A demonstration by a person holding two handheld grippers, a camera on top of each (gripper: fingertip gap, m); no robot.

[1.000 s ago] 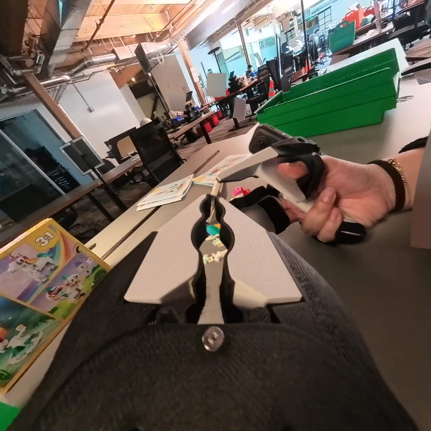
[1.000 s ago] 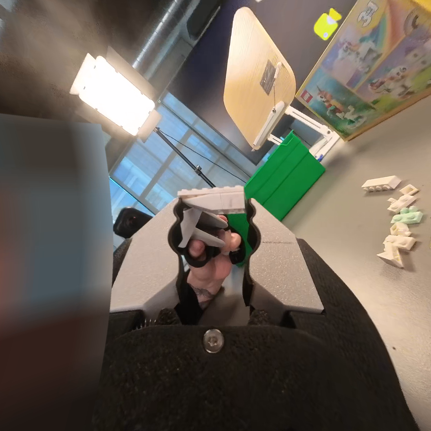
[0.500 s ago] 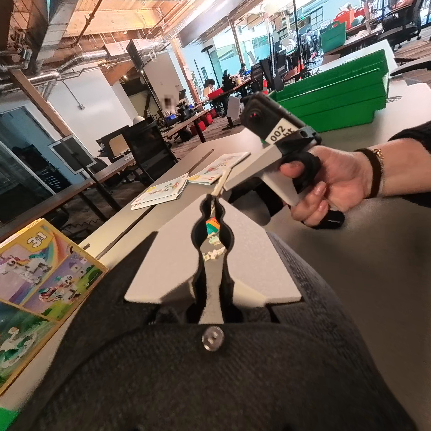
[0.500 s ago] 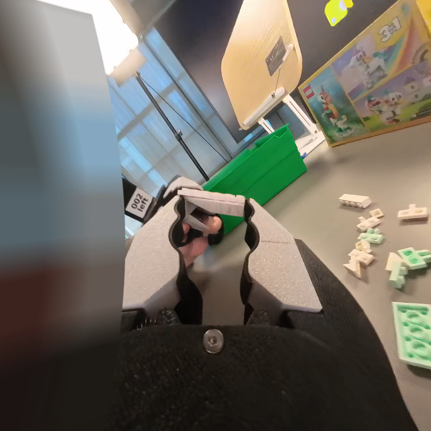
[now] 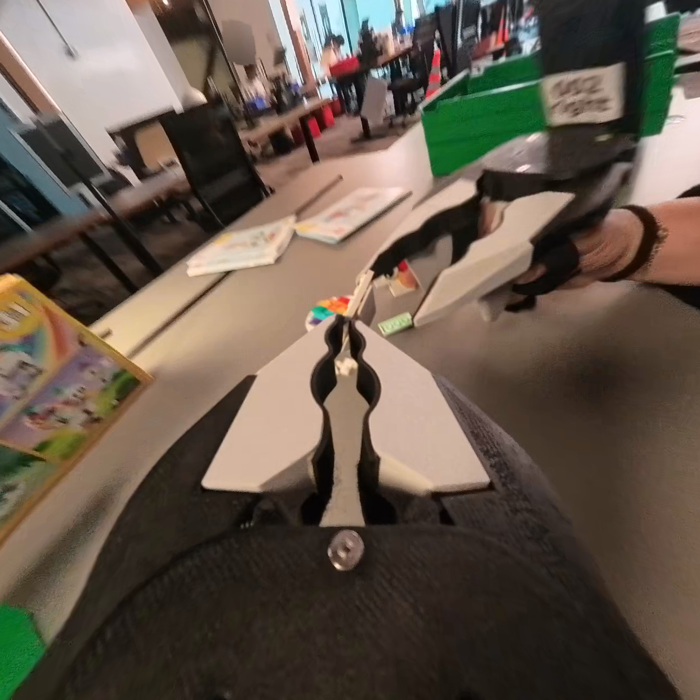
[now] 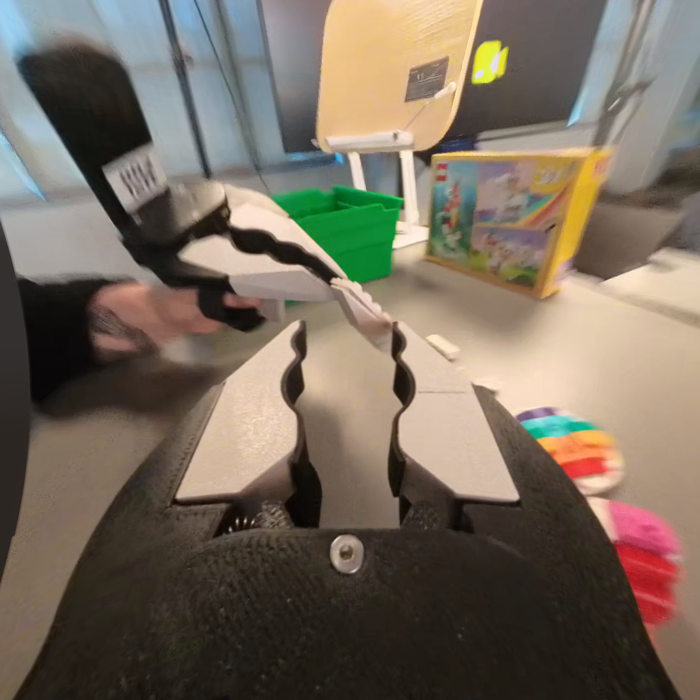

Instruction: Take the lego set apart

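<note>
My left gripper (image 5: 345, 322) is shut on one end of a long white lego plate (image 5: 358, 299), held just above the grey table (image 5: 530, 416). In the right wrist view the left gripper (image 6: 329, 282) comes in from the left with the plate (image 6: 360, 308) sticking out of its tips. My right gripper (image 6: 348, 329) is open; the plate's far end touches only its right fingertip (image 6: 397, 333). In the left wrist view the right gripper (image 5: 396, 293) is open, facing mine. Both views are motion-blurred.
A rainbow lego piece (image 6: 572, 450) and a pink and red piece (image 6: 644, 549) lie at the right. A small green plate (image 5: 396, 324), booklets (image 5: 246, 246), the lego box (image 6: 507, 223) and green bins (image 6: 341, 227) stand around. Only a small space, under 4 cm, lies between the two pairs of fingers.
The right gripper has opened and let go of the white plate, which stays in the left gripper. Both grippers have swung down towards the table.
</note>
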